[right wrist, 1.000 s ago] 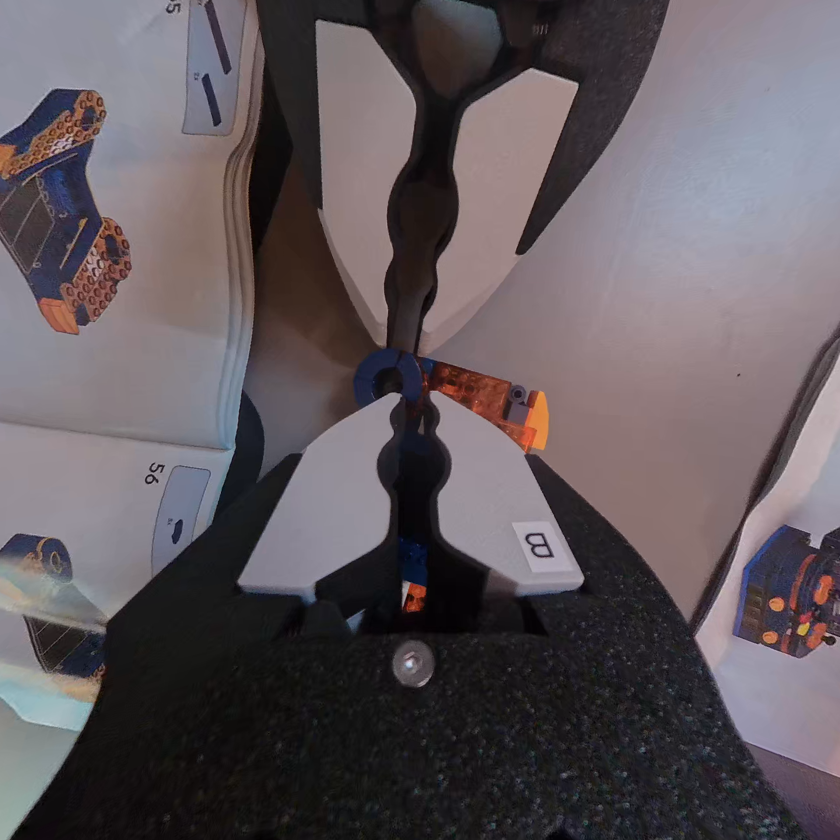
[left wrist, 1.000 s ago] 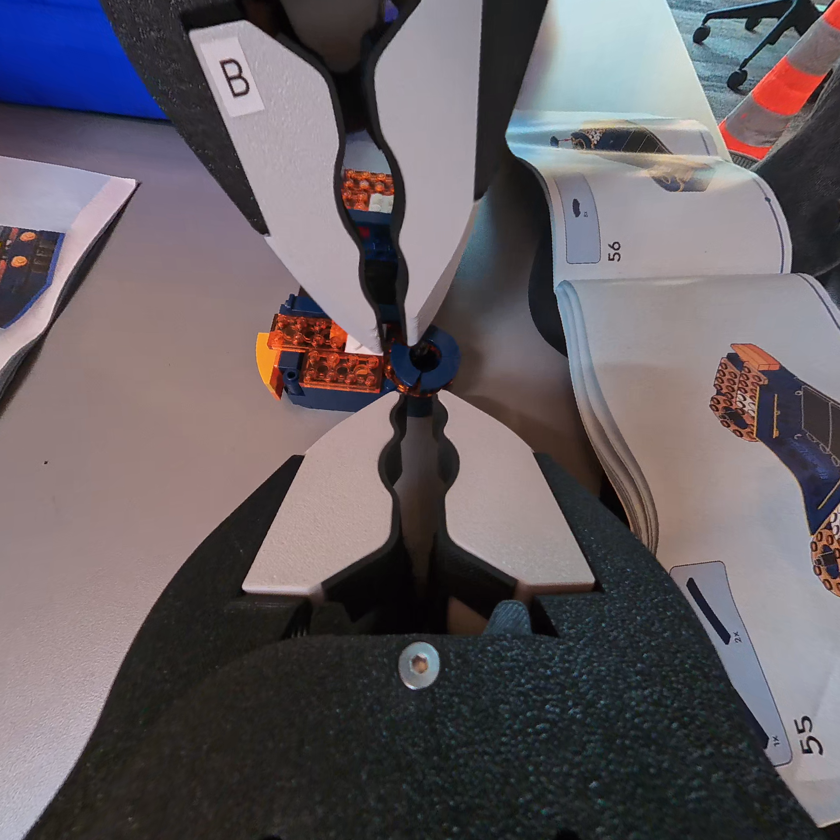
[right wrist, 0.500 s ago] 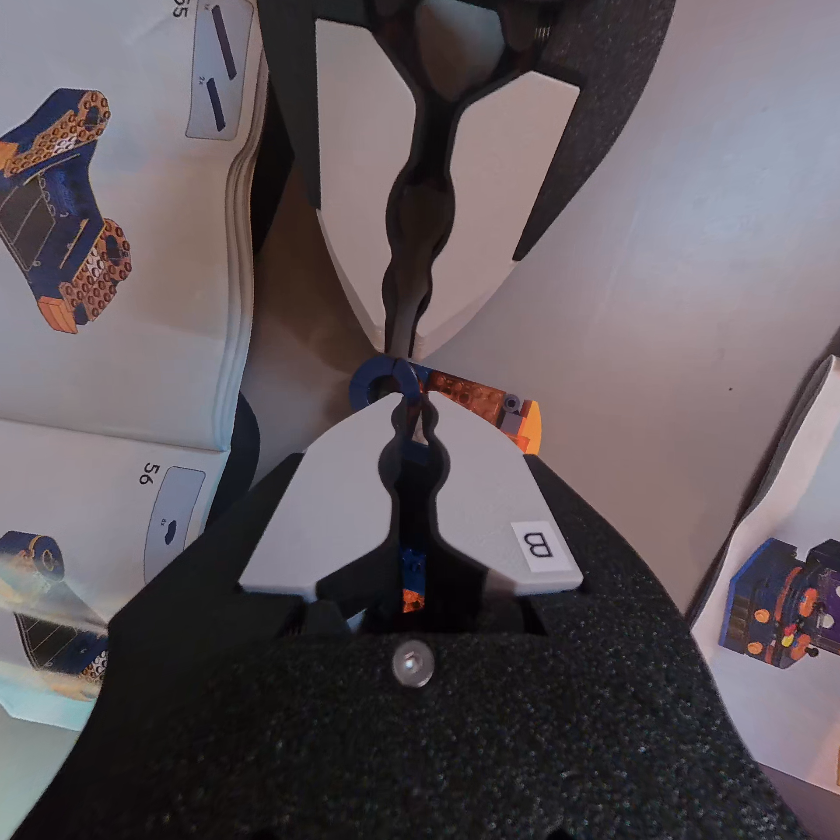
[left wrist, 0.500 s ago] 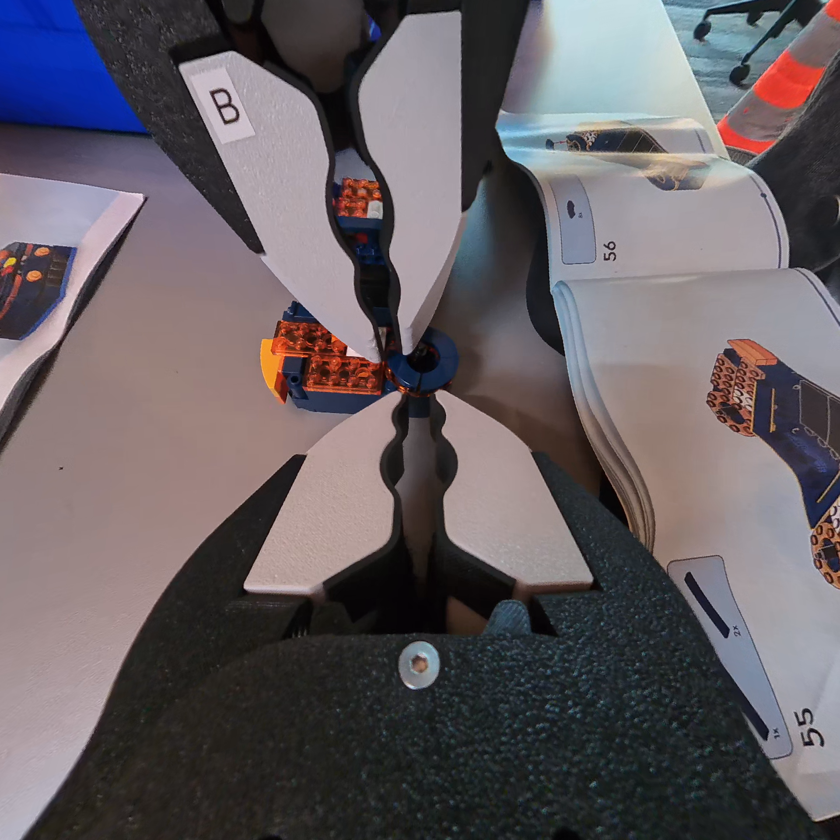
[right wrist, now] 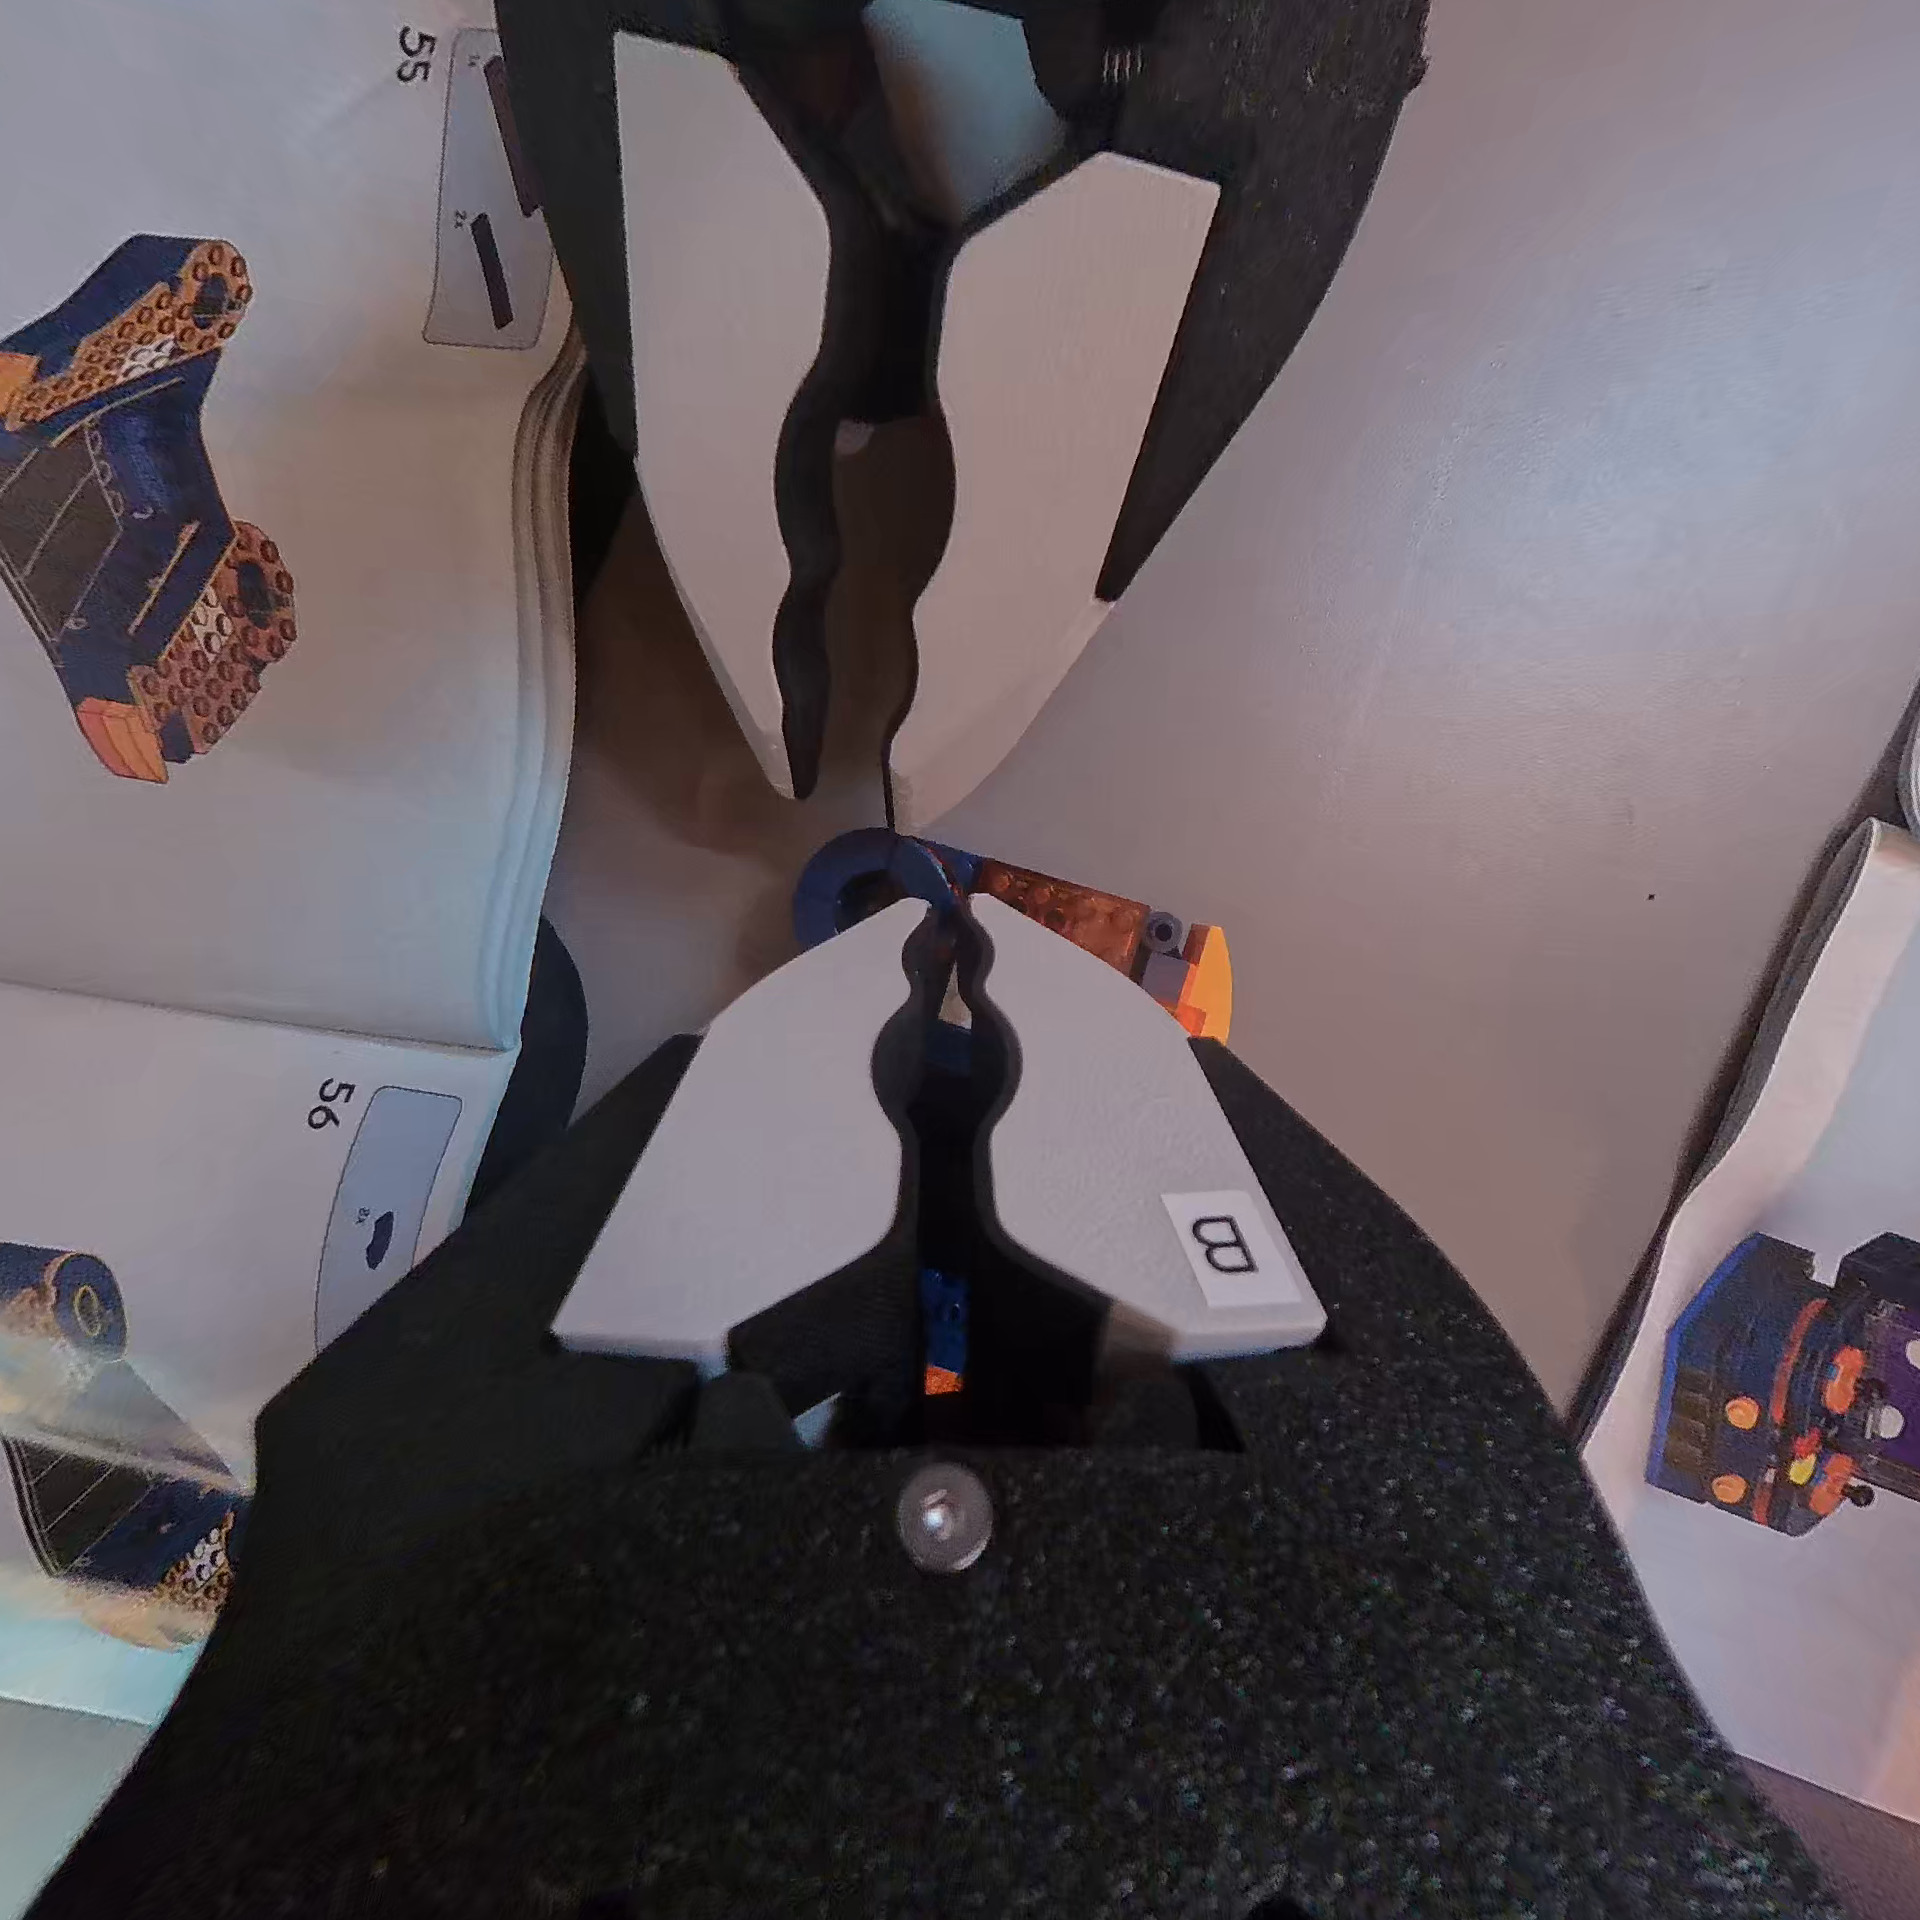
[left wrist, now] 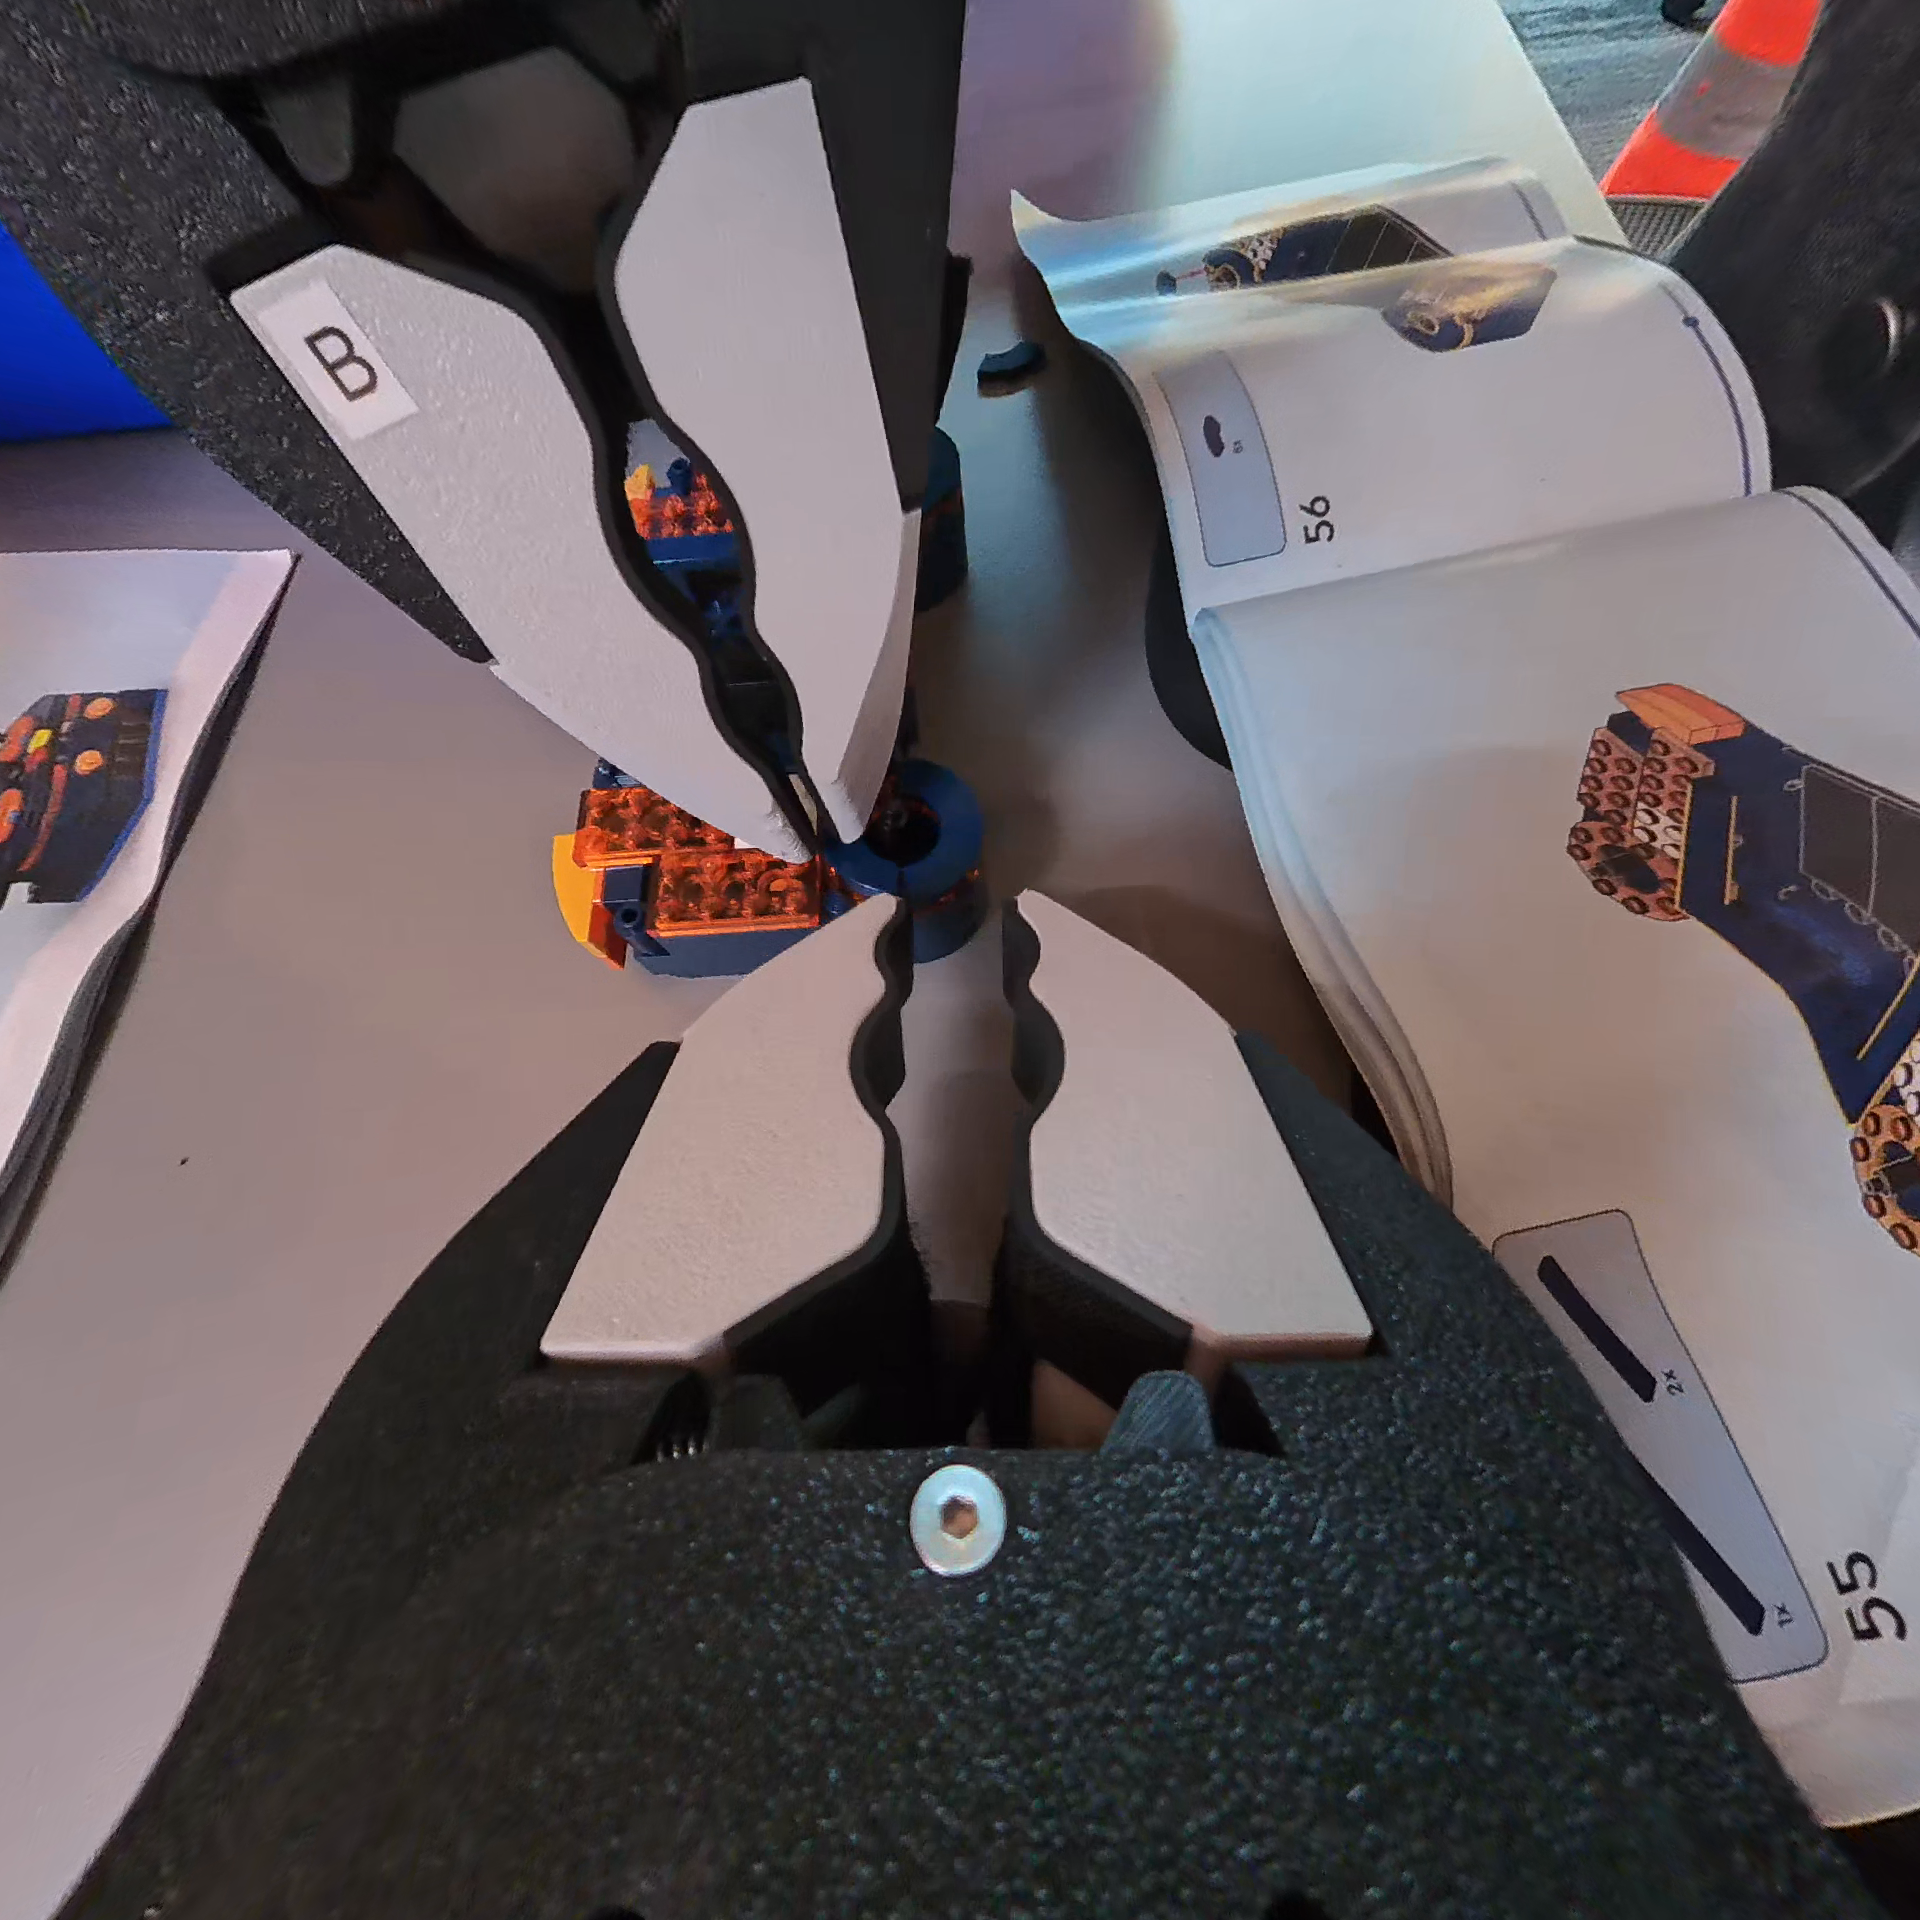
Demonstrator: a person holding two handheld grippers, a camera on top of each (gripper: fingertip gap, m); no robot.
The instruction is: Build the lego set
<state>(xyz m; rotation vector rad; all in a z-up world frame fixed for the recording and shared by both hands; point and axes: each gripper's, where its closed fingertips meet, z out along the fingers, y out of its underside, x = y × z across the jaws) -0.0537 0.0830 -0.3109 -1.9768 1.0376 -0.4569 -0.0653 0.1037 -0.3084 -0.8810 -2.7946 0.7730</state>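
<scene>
We see the open booklet (left wrist: 1507,831) beside our spread left gripper (left wrist: 951,909); the right gripper (right wrist: 951,914) pinches the lego model (left wrist: 717,883), ring end toward the left gripper.

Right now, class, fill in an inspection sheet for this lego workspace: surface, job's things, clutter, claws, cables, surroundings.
Surface: grey table, matte.
Job's things: orange and blue lego model with a dark blue ring at its end; open instruction booklet beside it.
Clutter: printed sheet; small dark piece lying loose.
Claws: left claw open, just short of the ring; right claw shut on the lego model.
Cables: nothing seen.
Surroundings: orange cone; blue object.
</scene>
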